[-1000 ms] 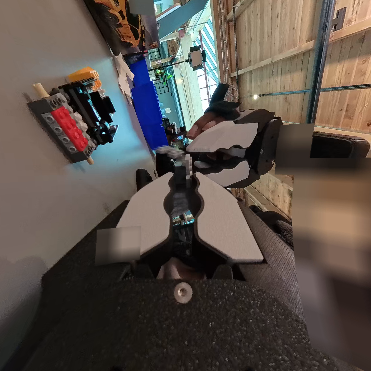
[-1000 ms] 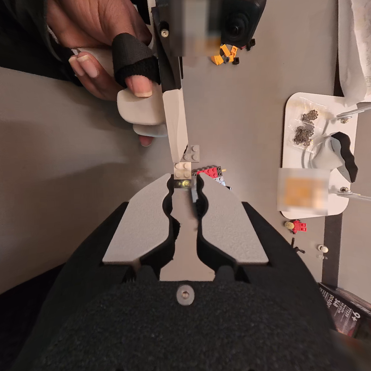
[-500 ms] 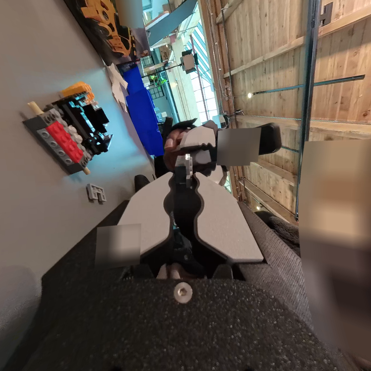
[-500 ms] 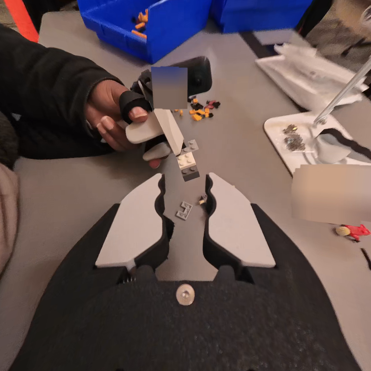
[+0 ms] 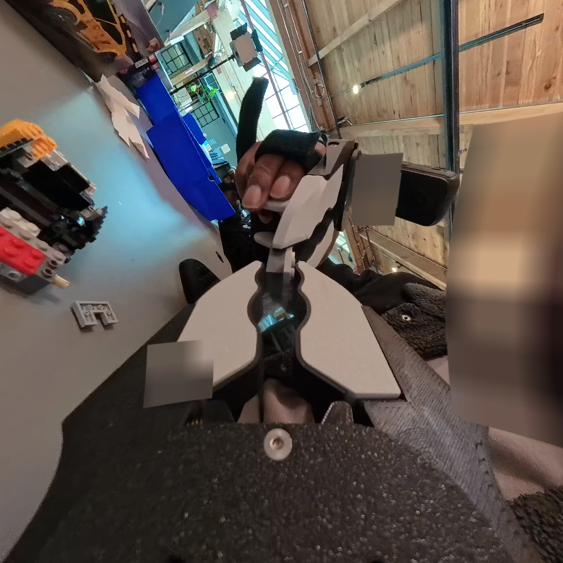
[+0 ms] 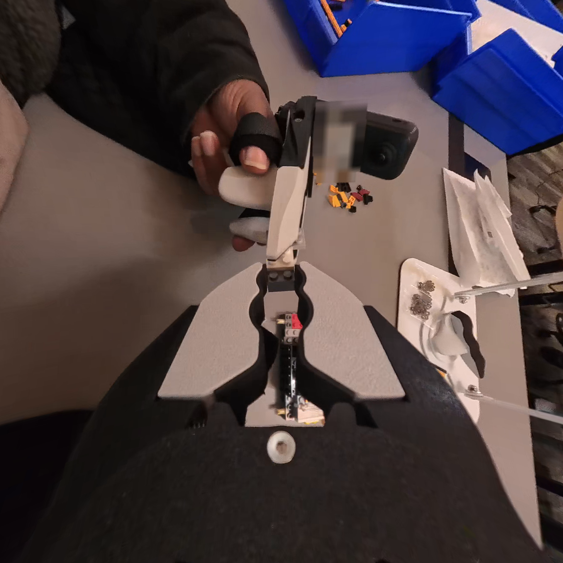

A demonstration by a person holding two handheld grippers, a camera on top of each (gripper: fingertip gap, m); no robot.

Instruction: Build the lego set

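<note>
My left gripper (image 5: 280,269) is shut on a small stack of plates (image 5: 278,262), white and light grey with a dark grey end. In the right wrist view my right gripper (image 6: 281,275) has its jaws closed on the stack's dark grey end (image 6: 281,281), tip to tip with the left gripper (image 6: 285,243). The stack is held in the air above the table. The partly built car (image 5: 33,219), black with red, grey and orange bricks, lies on the grey table at the left. It also shows between my right fingers (image 6: 289,350). A grey bracket plate (image 5: 94,313) lies loose near the car.
Blue bins (image 6: 396,39) stand at the far side. A small heap of orange, black and dark red pieces (image 6: 350,198) lies beyond the grippers. A white tray (image 6: 408,274) with small metal parts and crumpled bags (image 6: 487,231) sit at the right. A picture box (image 5: 91,36) stands behind. The grippers are tip to tip, or close to it.
My right gripper, open and drawn back half a second ago, has come in and closed on the stack's dark grey end. A grey bracket plate dropped onto the table before that.
</note>
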